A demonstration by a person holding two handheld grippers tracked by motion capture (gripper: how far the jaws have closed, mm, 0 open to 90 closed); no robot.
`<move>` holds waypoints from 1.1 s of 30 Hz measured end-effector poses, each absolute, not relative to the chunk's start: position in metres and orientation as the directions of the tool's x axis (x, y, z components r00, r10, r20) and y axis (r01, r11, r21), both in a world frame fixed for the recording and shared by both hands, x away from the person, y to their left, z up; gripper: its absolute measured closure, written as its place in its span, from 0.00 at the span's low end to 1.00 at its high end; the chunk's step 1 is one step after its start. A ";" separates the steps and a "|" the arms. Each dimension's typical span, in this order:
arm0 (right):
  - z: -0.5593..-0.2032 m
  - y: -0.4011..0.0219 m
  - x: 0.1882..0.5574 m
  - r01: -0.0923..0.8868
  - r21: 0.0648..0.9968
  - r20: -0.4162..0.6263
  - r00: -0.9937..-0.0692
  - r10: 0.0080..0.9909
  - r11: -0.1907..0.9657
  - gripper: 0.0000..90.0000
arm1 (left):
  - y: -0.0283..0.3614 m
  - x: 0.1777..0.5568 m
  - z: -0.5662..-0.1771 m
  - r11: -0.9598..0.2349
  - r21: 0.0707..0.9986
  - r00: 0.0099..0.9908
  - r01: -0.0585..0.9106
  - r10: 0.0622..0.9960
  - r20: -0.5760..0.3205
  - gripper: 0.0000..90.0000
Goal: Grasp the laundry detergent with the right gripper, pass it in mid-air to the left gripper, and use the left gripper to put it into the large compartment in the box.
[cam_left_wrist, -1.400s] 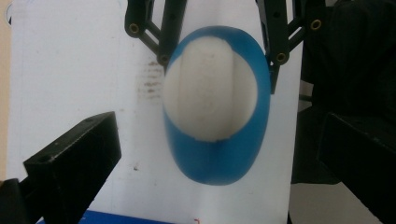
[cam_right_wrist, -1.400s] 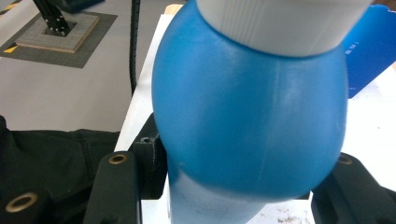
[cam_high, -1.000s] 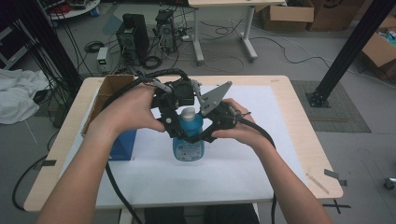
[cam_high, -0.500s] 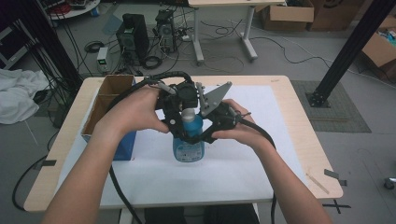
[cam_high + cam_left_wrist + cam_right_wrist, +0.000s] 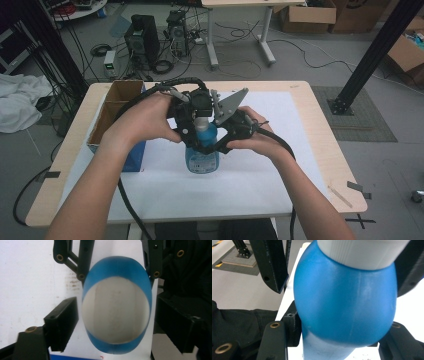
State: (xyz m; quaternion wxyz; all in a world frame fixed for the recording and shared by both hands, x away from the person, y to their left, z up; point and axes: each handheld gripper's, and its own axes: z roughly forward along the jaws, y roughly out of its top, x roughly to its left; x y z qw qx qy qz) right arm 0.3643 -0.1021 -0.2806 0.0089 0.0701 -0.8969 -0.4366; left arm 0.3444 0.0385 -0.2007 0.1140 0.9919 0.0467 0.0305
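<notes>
The translucent blue plastic bottle (image 5: 202, 152) with its white cap (image 5: 115, 310) stands upright at the table's centre. The right gripper (image 5: 342, 340) pinches its shoulder from the right; the left gripper (image 5: 113, 322) points straight down over the cap, its jaws just closing, pads not yet touching.

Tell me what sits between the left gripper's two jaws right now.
The blue bottle's white cap; the left gripper view shows it there, with the jaws just closing in.
</notes>
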 end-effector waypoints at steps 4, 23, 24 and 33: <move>-0.281 -0.102 0.364 -0.116 0.788 -0.044 -0.990 -0.132 0.605 0.51 | 0.038 0.344 -0.201 -0.970 0.227 0.994 0.083 0.097 0.048 0.25; -0.280 -0.102 0.363 -0.089 0.781 -0.022 -0.993 -0.115 0.618 0.51 | 0.036 0.343 -0.202 -0.973 0.217 0.993 0.078 0.095 0.071 0.33; -0.281 -0.101 0.364 -0.102 0.784 -0.034 -0.992 -0.122 0.612 0.51 | 0.036 0.344 -0.203 -0.974 0.214 0.992 0.079 0.097 0.076 0.34; -0.281 -0.098 0.364 -0.125 0.787 -0.051 -0.989 -0.138 0.604 0.51 | 0.035 0.344 -0.206 -0.974 0.213 0.992 0.078 0.096 0.077 0.41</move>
